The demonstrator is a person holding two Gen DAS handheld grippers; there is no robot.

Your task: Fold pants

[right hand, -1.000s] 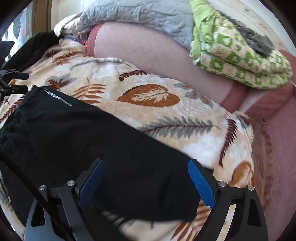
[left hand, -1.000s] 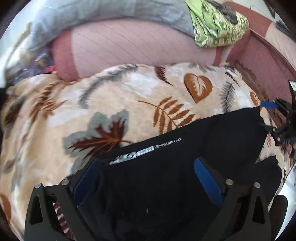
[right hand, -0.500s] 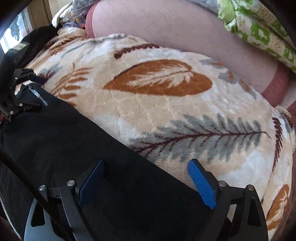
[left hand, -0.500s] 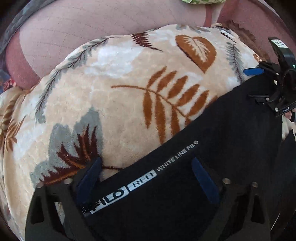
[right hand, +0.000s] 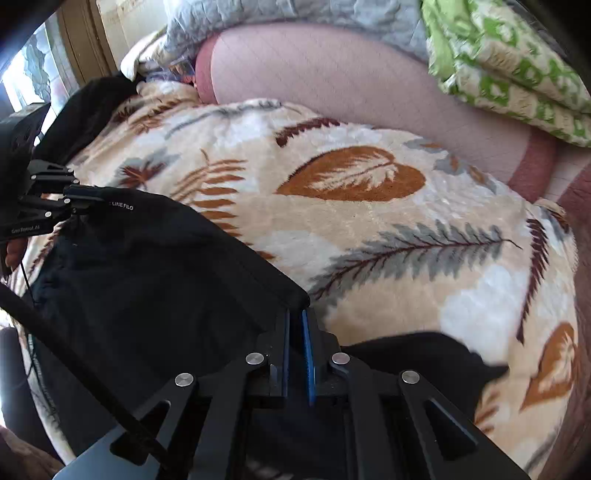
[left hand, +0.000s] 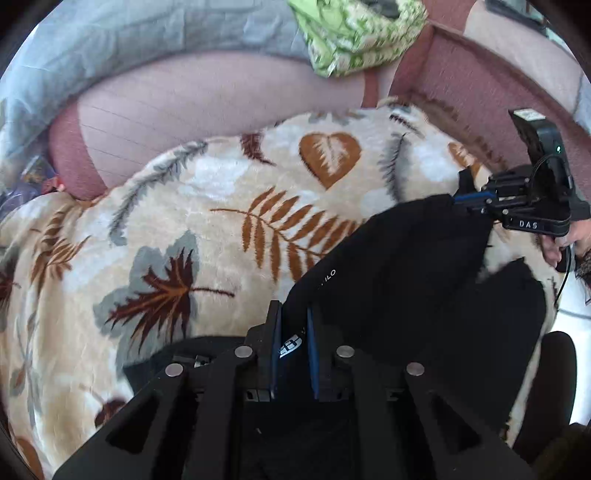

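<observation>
Black pants (left hand: pixel 402 266) with a white "WHITE LINE FILO" print lie on a leaf-patterned blanket (left hand: pixel 207 229). My left gripper (left hand: pixel 293 332) is shut on the far edge of the pants at the printed band. My right gripper (right hand: pixel 295 332) is shut on the other far corner of the pants (right hand: pixel 155 280). The fabric edge is lifted and stretched between the two grippers. The right gripper also shows in the left wrist view (left hand: pixel 476 199), the left gripper in the right wrist view (right hand: pixel 77 195). A lower layer of the pants (right hand: pixel 424 354) lies on the blanket beneath.
A pink bolster cushion (left hand: pixel 207 107) runs along the back of the blanket, with a grey quilt (left hand: pixel 155 33) and a green patterned cloth (left hand: pixel 354 33) on top. A maroon sofa edge (left hand: pixel 461 70) is at the right. Another dark garment (right hand: pixel 85 110) lies at the far left.
Both grippers were open over the pants edge; now both have shut on it and lifted it. The views have pulled back and up from the blanket.
</observation>
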